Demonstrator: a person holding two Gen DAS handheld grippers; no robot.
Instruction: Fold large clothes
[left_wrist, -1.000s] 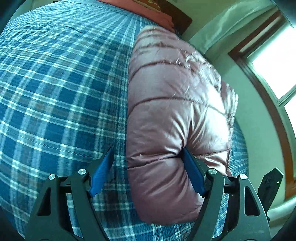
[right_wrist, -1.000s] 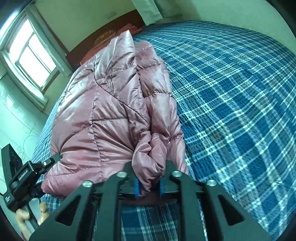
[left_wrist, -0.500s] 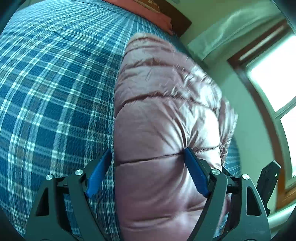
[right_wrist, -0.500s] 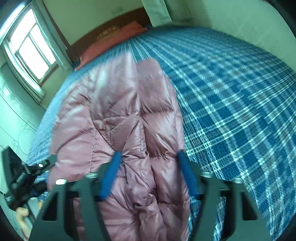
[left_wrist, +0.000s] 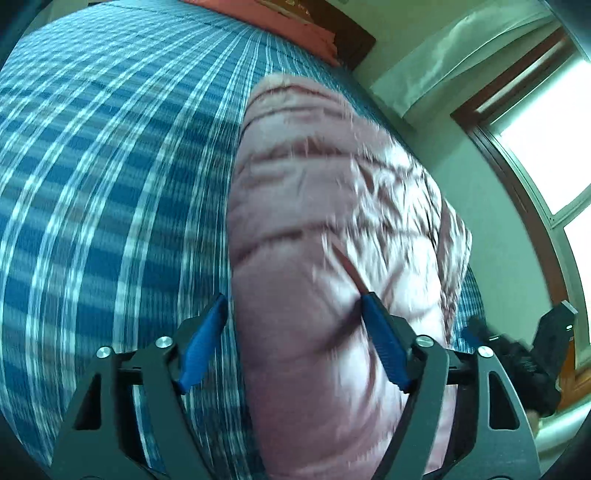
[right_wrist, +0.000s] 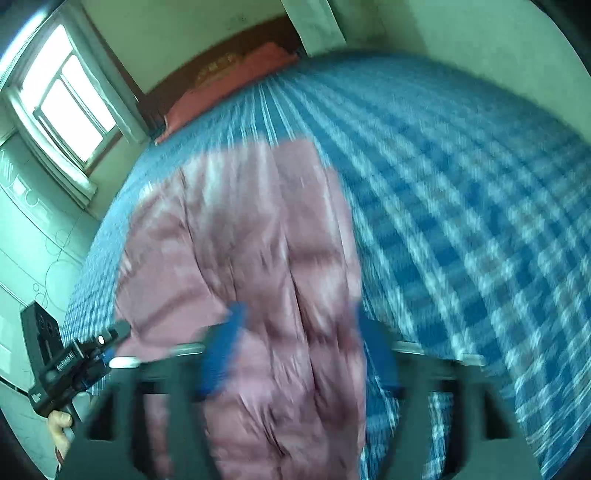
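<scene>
Folded pink puffer jacket (left_wrist: 332, 258) lay on the plaid bed (left_wrist: 110, 184), toward its window-side edge. Left gripper (left_wrist: 291, 343) and right gripper (right_wrist: 299, 350) both showed jaws wide, straddling the near end without clamping. Step judged: release after a fold; next, a fresh grasp. Right view alone showed the left tool at 8 o'clock; both views were blurred.

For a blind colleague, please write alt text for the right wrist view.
A folded pink puffer jacket lies on a blue plaid bedspread, with the open right gripper straddling its near end. The picture is motion-blurred; a window is at upper left.
</scene>
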